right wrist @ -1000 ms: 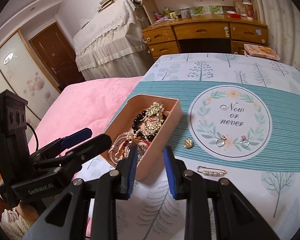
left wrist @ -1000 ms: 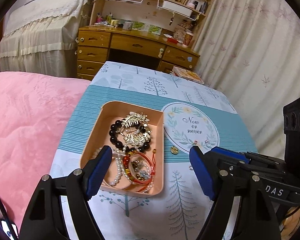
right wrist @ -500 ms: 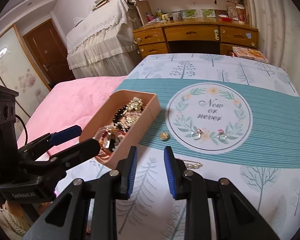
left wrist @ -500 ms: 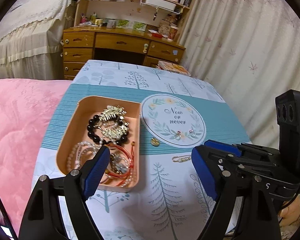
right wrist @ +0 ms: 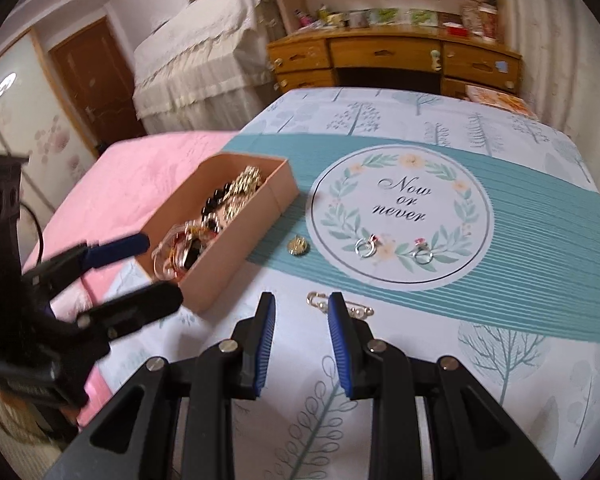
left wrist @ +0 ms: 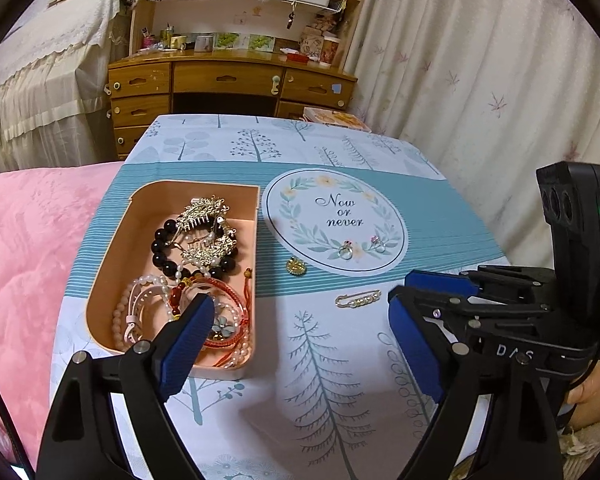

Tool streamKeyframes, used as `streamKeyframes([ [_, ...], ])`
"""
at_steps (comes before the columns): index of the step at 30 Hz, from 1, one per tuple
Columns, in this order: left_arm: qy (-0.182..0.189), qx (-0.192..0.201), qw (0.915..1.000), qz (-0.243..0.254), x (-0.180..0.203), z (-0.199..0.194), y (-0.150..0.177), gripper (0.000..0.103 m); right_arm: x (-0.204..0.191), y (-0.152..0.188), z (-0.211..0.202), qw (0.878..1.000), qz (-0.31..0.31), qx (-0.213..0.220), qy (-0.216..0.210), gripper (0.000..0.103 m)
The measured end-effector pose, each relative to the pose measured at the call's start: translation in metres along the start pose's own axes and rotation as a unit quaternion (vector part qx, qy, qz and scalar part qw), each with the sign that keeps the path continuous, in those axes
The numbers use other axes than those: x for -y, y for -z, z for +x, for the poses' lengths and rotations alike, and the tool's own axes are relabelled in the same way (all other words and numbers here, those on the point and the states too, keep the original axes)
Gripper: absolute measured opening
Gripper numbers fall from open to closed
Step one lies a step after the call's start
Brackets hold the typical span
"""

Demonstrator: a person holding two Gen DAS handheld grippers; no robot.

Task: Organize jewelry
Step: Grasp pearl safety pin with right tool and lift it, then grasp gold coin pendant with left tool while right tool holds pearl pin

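Observation:
A peach tray [left wrist: 108, 264] on the tree-print tablecloth holds a black bead bracelet [left wrist: 160, 248], a gold comb, pearls and red cords. To its right lie a gold pendant [left wrist: 297, 267], two rings [left wrist: 346, 251] and a pearl pin [left wrist: 358, 300]. My left gripper [left wrist: 300, 304] is wide and its jaws are opening, nothing between them; its left finger hangs over the tray's near corner. My right gripper [right wrist: 302, 300] stands narrowly open and empty just short of the pin [right wrist: 316, 299], whose right part its right finger hides. The pendant [right wrist: 298, 247] and rings [right wrist: 366, 247] lie beyond.
A pink quilt [left wrist: 24, 264] borders the table on the left. A wooden desk [left wrist: 228, 80] with shelves stands past the far edge, a curtain [left wrist: 480, 80] to the right. A book [left wrist: 336, 118] rests at the far right corner. A round "Now or never" print [left wrist: 336, 216] lies under the rings.
Both grippers have shifted right and lower, from over the tray toward the pin. The left jaws have spread wider. The right jaws keep the same narrow gap.

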State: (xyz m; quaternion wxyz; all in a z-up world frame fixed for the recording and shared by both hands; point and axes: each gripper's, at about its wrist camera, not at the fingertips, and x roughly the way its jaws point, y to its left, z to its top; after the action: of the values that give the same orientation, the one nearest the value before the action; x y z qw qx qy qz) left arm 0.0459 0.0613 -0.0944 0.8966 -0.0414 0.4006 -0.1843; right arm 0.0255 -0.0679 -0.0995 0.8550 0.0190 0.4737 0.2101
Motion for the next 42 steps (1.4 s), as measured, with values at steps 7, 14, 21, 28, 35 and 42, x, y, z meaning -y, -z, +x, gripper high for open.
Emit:
streamKeyframes([
  [7, -0.024, -0.002, 0.9996, -0.016, -0.015, 0.004, -0.003, 0.088, -0.001, 0.005, 0.020, 0.996, -0.087, -0.034, 0.009, 0.027],
  [14, -0.038, -0.007, 0.9987, -0.033, -0.029, 0.006, -0.004, 0.088, -0.006, 0.005, 0.035, 0.984, -0.170, -0.041, 0.037, 0.027],
  [21, -0.032, -0.018, 0.9990, -0.026, -0.026, 0.012, -0.003, 0.088, -0.002, 0.004, 0.050, 0.968, -0.239, -0.070, 0.029, 0.027],
  [28, -0.028, -0.020, 0.9989, -0.033, -0.029, 0.013, -0.004, 0.088, 0.005, 0.001, 0.057, 0.967, -0.239, -0.083, 0.009, 0.024],
  [35, -0.023, -0.021, 0.9995, -0.004, -0.013, 0.014, -0.007, 0.088, 0.025, -0.008, 0.057, 0.983, -0.161, -0.086, -0.005, 0.007],
  [42, -0.019, -0.019, 0.9991, 0.034, 0.017, 0.021, -0.018, 0.087, 0.055, -0.003, 0.041, 0.997, -0.036, -0.057, -0.037, 0.007],
])
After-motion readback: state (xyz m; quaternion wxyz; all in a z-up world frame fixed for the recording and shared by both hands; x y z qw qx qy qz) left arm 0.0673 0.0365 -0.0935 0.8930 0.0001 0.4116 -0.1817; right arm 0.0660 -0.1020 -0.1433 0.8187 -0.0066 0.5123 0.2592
